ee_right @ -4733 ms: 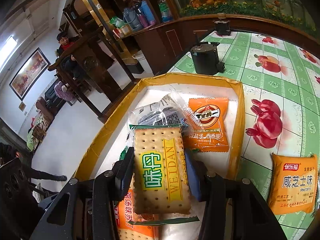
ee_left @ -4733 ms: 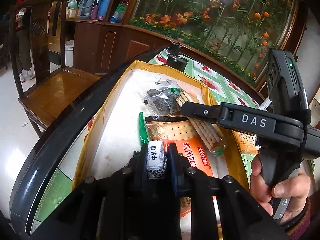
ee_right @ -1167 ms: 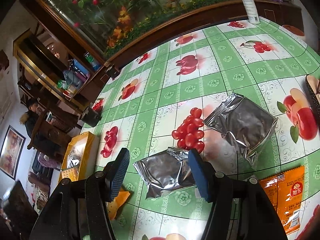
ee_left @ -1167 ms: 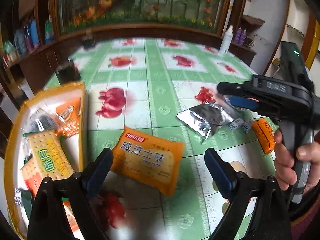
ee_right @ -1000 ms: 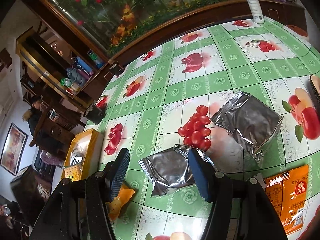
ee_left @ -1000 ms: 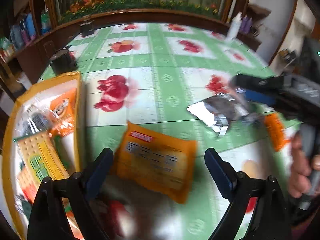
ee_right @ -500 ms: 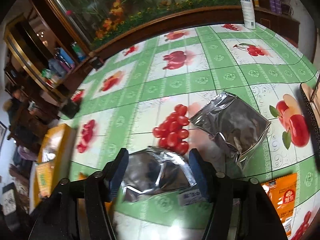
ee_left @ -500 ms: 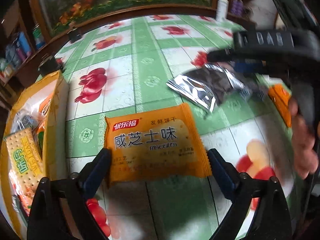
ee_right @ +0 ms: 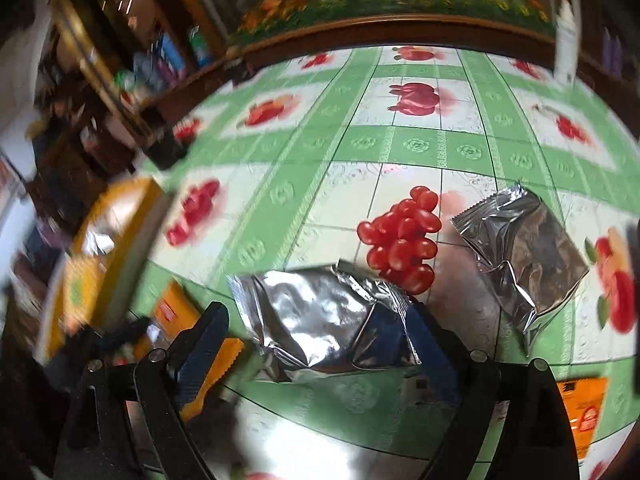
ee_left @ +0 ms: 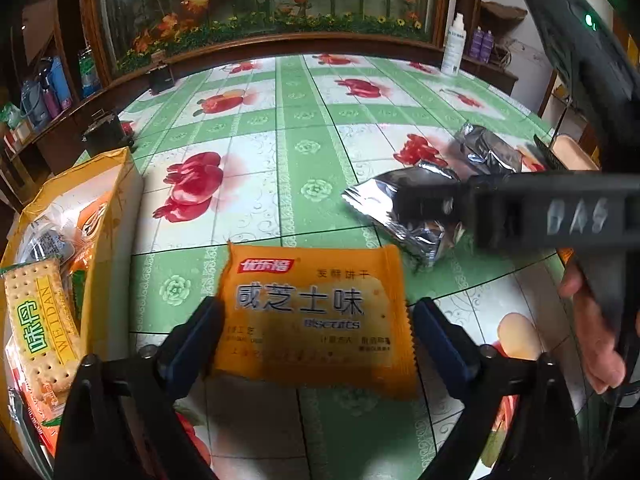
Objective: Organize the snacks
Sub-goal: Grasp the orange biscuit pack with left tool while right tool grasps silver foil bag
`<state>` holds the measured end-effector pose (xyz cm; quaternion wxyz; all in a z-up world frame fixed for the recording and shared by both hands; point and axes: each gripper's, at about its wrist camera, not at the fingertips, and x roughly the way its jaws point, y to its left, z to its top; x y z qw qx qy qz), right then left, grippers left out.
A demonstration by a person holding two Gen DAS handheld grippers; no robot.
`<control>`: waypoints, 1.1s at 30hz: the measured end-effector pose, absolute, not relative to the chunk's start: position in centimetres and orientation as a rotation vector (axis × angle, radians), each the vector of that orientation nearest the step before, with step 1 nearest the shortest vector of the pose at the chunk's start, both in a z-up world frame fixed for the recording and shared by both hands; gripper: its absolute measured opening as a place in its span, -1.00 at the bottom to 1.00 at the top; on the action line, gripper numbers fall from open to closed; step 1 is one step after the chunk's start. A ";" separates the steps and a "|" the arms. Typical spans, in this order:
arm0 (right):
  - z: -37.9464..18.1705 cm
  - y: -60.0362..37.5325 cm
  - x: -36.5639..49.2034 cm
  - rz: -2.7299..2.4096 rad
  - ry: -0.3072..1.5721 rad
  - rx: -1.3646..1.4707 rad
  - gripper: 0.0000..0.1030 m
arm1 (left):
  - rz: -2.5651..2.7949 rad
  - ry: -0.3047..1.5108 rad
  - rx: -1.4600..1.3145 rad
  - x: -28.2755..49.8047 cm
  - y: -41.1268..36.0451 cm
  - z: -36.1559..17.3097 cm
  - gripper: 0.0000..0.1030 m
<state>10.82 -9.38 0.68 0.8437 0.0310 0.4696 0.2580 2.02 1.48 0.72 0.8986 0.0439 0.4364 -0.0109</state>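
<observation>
Snacks are the matter here, and most of them already lie in the yellow box (ee_left: pixel 96 184) at the left edge of the table (ee_left: pixel 304 128): the cracker pack (ee_left: pixel 40 312) and a few clear and orange packets sit inside it. Four packs remain out on the green fruit-patterned cloth.

The orange biscuit pack (ee_left: pixel 316 312) lies flat on the table just right of the box. A second ago it sat ahead of the left tool (ee_left: pixel 316 340) and at a slant; now it fills the gap squarely, with both blue pads level with its short edges. The left tool is spread wide, the pads beside the wrapper but not visibly pressing it. It looks ready to close.

The nearer silver pouch (ee_right: pixel 320 316) lies to the right of the orange pack. The right tool (ee_right: pixel 320 344) has just been opening its jaws, from about half-spread to wide, and the pouch now lies between them, not gripped. The picture is blurred, so contact at the right pad is hard to judge.

The farther silver pouch (ee_right: pixel 524 248) and a small orange sachet (ee_right: pixel 580 408) lie untouched further right.

So both hands seem set for a double pick, with two more packs to fetch afterwards.
</observation>
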 end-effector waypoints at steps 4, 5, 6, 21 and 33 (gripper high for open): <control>0.1 -8.9 11.0 0.528 1.001 0.022 0.85 | -0.011 0.902 0.091 2.3 2.0 0.8 0.73; -0.1 -9.0 11.0 0.525 1.002 0.023 0.85 | -0.010 0.901 0.090 2.3 2.0 0.8 0.72; -0.2 -9.1 11.1 0.510 0.996 0.023 0.85 | -0.008 0.900 0.091 2.3 2.0 0.8 0.70; 0.9 -10.0 10.9 0.538 0.980 0.119 0.59 | -0.028 0.847 0.014 1.6 3.1 1.3 0.39; -0.1 -9.0 11.3 0.486 0.965 0.019 0.80 | -0.031 0.842 0.010 1.5 3.3 1.3 0.38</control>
